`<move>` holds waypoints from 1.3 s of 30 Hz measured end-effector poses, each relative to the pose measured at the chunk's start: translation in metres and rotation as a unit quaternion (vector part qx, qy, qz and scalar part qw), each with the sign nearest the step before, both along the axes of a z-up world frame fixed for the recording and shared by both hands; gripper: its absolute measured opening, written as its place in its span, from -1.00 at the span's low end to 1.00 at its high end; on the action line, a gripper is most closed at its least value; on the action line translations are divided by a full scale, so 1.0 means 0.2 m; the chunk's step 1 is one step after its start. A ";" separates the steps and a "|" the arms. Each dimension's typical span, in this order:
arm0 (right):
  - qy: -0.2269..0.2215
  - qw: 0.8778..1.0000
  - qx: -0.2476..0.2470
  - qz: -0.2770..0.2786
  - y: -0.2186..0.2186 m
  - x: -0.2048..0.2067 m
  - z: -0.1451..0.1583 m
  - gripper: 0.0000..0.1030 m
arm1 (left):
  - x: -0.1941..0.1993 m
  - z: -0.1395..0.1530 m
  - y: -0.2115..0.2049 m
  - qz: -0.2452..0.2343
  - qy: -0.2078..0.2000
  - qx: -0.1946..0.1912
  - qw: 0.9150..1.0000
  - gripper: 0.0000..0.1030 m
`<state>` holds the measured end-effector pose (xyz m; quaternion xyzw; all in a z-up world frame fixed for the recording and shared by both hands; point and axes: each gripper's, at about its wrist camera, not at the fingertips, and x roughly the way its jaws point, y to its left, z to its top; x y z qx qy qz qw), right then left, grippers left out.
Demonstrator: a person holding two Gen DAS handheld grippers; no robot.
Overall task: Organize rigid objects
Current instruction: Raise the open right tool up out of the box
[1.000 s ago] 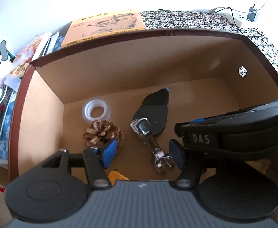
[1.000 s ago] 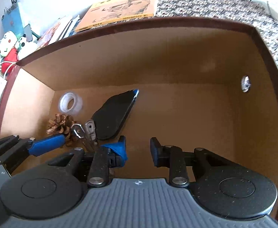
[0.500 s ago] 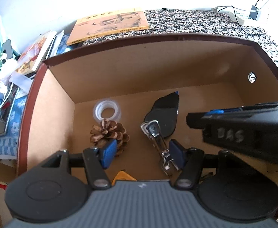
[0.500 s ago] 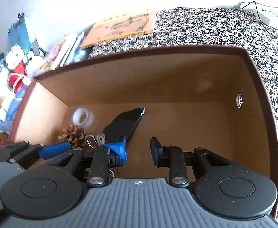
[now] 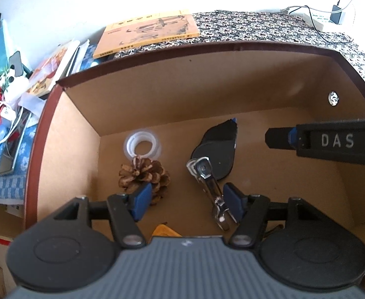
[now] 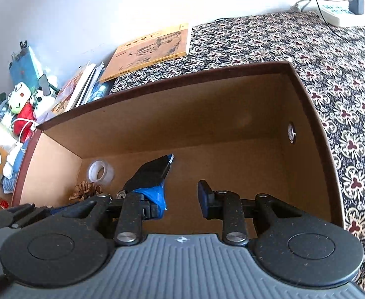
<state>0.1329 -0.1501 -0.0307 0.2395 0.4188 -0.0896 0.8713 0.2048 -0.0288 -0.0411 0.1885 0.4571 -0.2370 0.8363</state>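
A brown open box (image 5: 207, 84) holds a clear tape roll (image 5: 142, 144), a pine cone (image 5: 145, 174), a black pouch (image 5: 217, 149) and a metal clip tool (image 5: 209, 186). My left gripper (image 5: 187, 201) is open and empty above the box floor, with the pine cone by its left finger and the metal tool by its right finger. My right gripper (image 6: 182, 196) is open and empty, higher over the box (image 6: 207, 114); its finger shows at the right of the left wrist view (image 5: 332, 142). The tape roll (image 6: 100, 172) and pouch (image 6: 152, 174) show below it.
A yellow book (image 5: 147, 33) lies behind the box on a patterned cloth (image 6: 307, 49). Books, plush toys (image 6: 25, 104) and cables crowd the left side. A power strip (image 6: 337, 12) sits at the back right. A small yellow object (image 5: 165, 230) lies at the box's near edge.
Both grippers have lifted and drawn back from the box floor; the right one rose more. Both stayed open and empty. The objects in the box have not moved.
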 end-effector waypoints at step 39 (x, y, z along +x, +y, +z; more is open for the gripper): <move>-0.011 0.999 -0.041 0.013 0.04 0.01 0.01 -0.72 | 0.00 0.00 -0.02 -0.014 0.000 0.008 1.000 0.37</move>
